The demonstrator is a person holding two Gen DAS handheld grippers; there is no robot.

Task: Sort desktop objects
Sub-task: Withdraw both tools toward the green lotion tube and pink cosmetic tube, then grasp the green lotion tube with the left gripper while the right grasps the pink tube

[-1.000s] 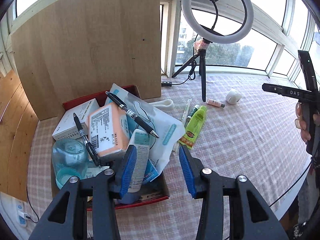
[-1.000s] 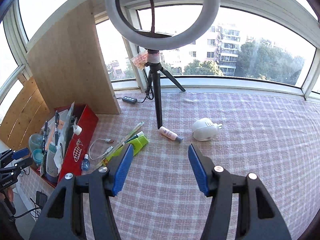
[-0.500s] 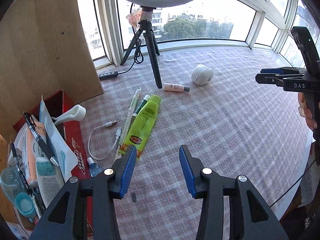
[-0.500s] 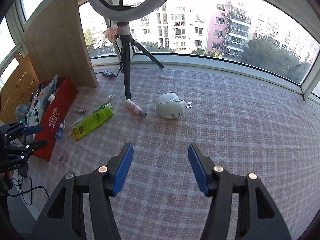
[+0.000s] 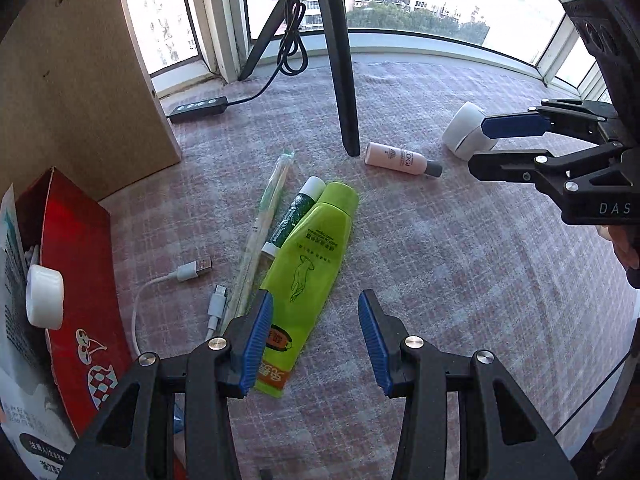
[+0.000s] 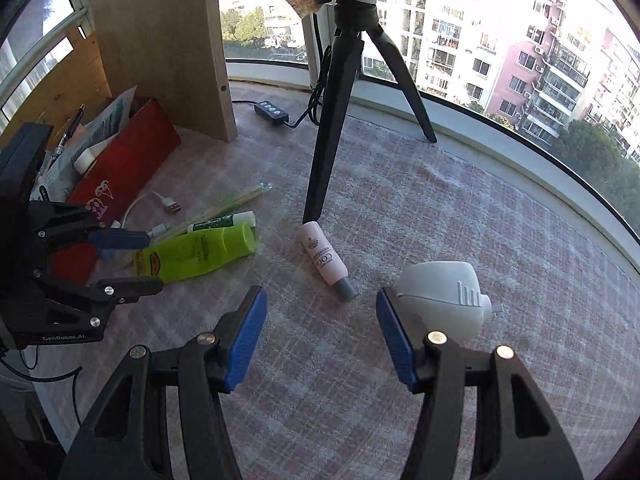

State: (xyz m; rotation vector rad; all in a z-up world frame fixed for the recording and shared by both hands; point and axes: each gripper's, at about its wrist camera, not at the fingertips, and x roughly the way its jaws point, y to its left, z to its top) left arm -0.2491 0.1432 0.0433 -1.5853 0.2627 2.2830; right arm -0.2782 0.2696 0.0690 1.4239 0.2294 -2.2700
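A lime-green tube (image 5: 308,272) lies on the checked cloth, and my open left gripper (image 5: 314,320) hovers over its crimped end with nothing held. Beside it lie a dark green tube (image 5: 294,212), a wrapped stick (image 5: 264,216) and a white USB cable (image 5: 180,276). Further right are a pink bottle (image 5: 400,160) and a white plug adapter (image 5: 466,132). My right gripper (image 6: 320,312) is open and empty, with the pink bottle (image 6: 324,260) just ahead of it and the white adapter (image 6: 440,296) by its right finger. The left gripper (image 6: 154,262) shows over the green tube (image 6: 200,252).
A red box (image 5: 76,280) stuffed with packets and a white tape roll (image 5: 44,296) stands at the left. A black tripod (image 6: 332,120) stands behind the items, its cable running to a controller (image 6: 274,110). A wooden board (image 6: 168,40) leans at the back left.
The left gripper has swung from over the red box to the green tube and dropped closer. The right gripper has advanced towards the pink bottle and white adapter. Both stayed open.
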